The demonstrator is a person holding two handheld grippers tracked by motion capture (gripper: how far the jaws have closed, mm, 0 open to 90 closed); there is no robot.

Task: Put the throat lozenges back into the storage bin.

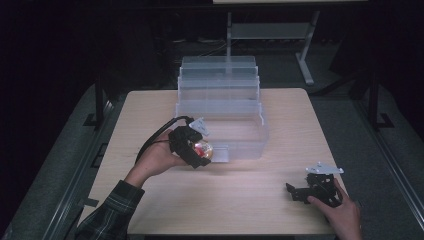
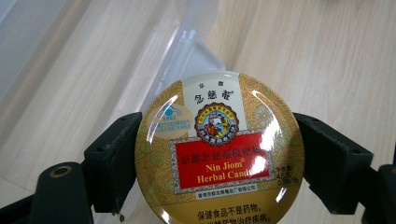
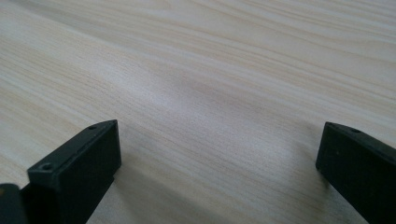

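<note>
Just beside clear bin (image 1: 250, 135), left claw (image 1: 200, 152) clamping candy tin (image 2: 219, 149); right claw (image 1: 300, 192) agape.

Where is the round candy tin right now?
The Nin Jiom herbal candy tin is clamped in the left gripper, on the table's left half, just beside the near left corner of the clear plastic bin.

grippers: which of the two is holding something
The left gripper: its jaws clamp a round gold Nin Jiom candy tin. The right gripper is open over bare table.
</note>
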